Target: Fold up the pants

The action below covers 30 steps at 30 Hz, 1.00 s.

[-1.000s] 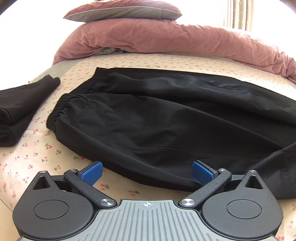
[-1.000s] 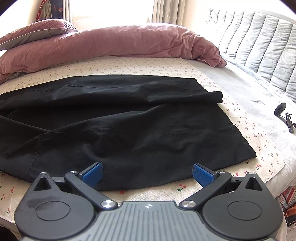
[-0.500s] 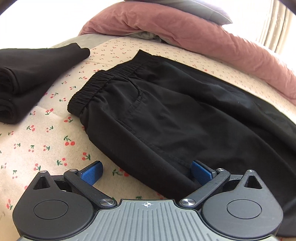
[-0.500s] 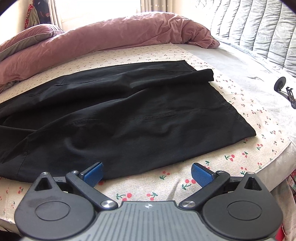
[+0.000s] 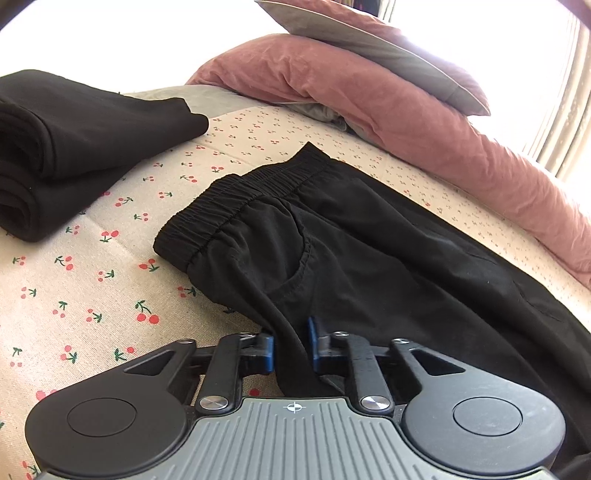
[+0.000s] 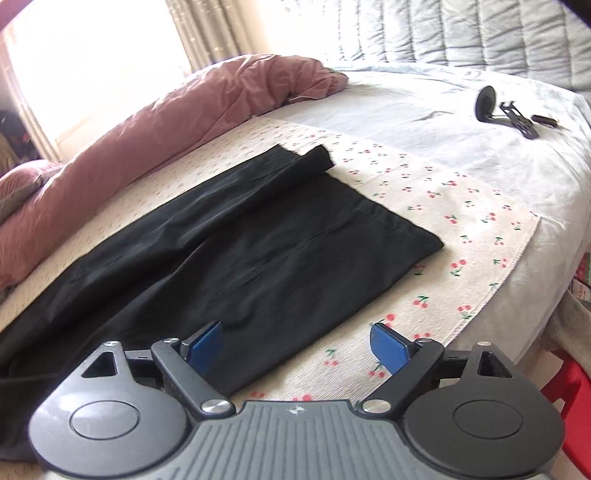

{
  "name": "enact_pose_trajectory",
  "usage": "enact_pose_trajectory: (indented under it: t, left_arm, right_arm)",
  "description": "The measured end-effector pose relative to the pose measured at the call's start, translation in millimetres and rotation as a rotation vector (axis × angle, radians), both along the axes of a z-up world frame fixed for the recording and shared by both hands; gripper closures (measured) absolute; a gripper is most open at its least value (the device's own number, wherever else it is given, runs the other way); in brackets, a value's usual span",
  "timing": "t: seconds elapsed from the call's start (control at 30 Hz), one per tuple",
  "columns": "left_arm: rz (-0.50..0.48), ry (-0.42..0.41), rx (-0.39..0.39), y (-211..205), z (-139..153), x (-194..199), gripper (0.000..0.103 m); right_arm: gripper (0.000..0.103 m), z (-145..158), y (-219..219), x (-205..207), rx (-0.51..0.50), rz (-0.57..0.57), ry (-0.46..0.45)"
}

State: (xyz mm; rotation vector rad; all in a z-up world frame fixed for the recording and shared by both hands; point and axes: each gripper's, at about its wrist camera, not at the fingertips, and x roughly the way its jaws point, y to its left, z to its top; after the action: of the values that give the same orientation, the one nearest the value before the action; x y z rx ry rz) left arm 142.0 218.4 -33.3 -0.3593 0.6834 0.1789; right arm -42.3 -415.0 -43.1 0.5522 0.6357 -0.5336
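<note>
In the left wrist view, the left tongs are seen nearly shut, their blue pads pinching a raised fold at the near edge of the black pants, just below the pocket seam. Their jaws have just been closing, with that cloth caught between them. Beyond the grip, the elastic waistband is seen lying flat on the cherry-print sheet of the bed. To the left, apart from the pants, a stack of folded black garments is laid on the same sheet. Farther back, a dusty-pink duvet is heaped along the bed, with a pillow resting on top of it.

In the right wrist view, the right tongs are held wide apart, and nothing is gripped. Their jaws have just been closing a little; the near edge of a pant leg is seen between the pads, but it is not pressed by them. The legs are spread flat across the sheet, the hems lying towards the right. Beyond the printed sheet a pale grey cover is spread, and a small black stand is left on it. A quilted grey headboard and curtains are seen at the back.
</note>
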Motion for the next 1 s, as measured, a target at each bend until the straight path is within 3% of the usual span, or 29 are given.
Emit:
enact_pose_trajectory:
  t: [0.17,0.3,0.37,0.43,0.6,0.83,0.93,1.0]
  left_arm:
    - [0.001,0.005,0.034,-2,6,-6,0.095]
    - [-0.005,0.032,0.062,-4,9,-12,0.096]
    - [-0.013,0.042,0.070,-3,11,-17,0.096]
    - [-0.028,0.047,0.081,-1,15,-22,0.096]
    - [-0.096,0.071,0.126,2,27,-38,0.095]
    - [-0.202,0.199,0.175,-3,18,-53,0.092]
    - [-0.222,0.231,0.210,-3,16,-57,0.088]
    - [-0.209,0.235,0.225,-4,20,-59,0.080]
  right_arm:
    - [0.040,-15,-43,0,0.070,-0.151,0.024]
    - [0.054,-25,-60,10,0.062,-0.172,0.022]
    - [0.102,-27,-63,16,0.048,-0.147,0.029]
    - [0.102,-24,-66,13,0.069,-0.144,0.010]
    - [0.103,8,-53,-10,-0.045,-0.144,-0.044]
    - [0.103,9,-61,-21,-0.071,-0.164,0.087]
    - [0.102,-6,-66,-15,-0.052,-0.155,0.160]
    - [0.100,-11,-65,-12,-0.052,-0.148,0.206]
